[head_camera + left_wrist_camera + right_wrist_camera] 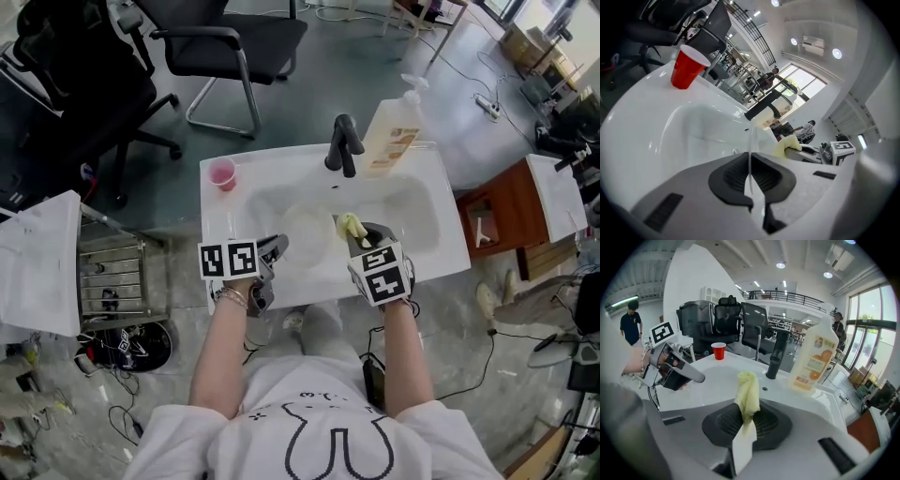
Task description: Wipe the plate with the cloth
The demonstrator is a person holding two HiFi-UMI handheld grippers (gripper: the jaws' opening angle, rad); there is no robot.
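- Left claw (751, 177): pads closed narrow on the rim of the plate (307, 234), which shows edge-on between them. The plate is pale and sits over the middle of the sink (450, 248) basin.
- Right claw (746, 423): clamped on the yellow cloth (747, 394), with a rolled end standing out past the pads. The cloth is just at 3 o'clock of the plate; contact cannot be told.
- Red cup (222, 173): upright on the sink rim, 10 o'clock.
- Black faucet (343, 142): 12 o'clock.
- Soap bottle (394, 136): upright, 1 o'clock.

Grey floor (375, 66), black office chairs (225, 42), tall windows (874, 336), ceiling spotlights (780, 265)
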